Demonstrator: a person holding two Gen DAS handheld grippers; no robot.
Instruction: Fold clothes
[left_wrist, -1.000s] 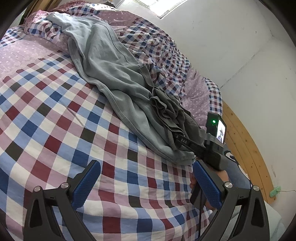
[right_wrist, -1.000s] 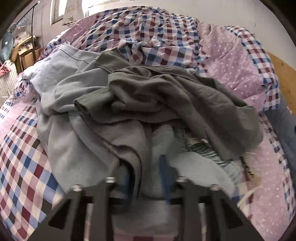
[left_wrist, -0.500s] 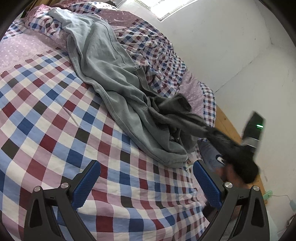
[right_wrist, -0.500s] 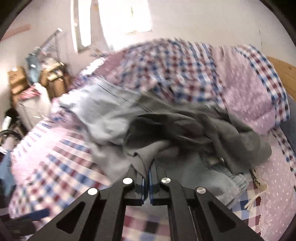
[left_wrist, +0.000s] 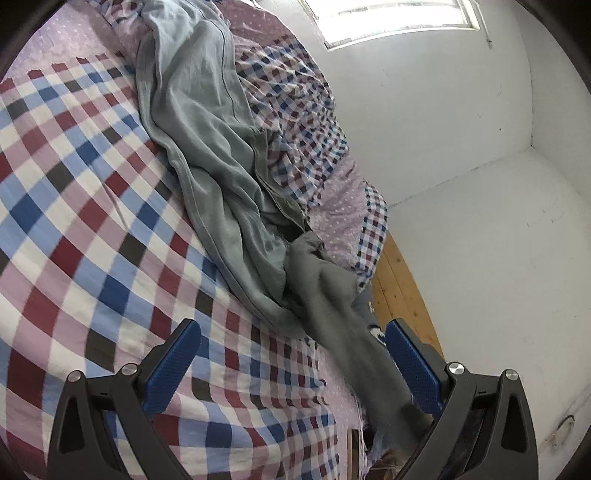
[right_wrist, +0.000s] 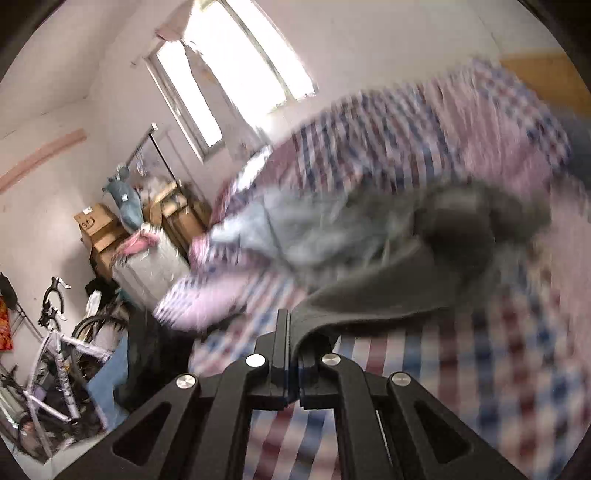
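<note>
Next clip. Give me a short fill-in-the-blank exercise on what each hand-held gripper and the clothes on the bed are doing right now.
1. The right hand-held gripper is shut on the ____ grey garment.
2. The left hand-held gripper has its jaws ____ and holds nothing.
3. The light grey garment lies on the ____ bedsheet.

Missing words: dark; open; checked

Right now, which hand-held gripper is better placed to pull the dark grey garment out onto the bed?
Right: the right hand-held gripper is already shut on the dark grey garment; the left hand-held gripper is open and holds nothing.
</note>
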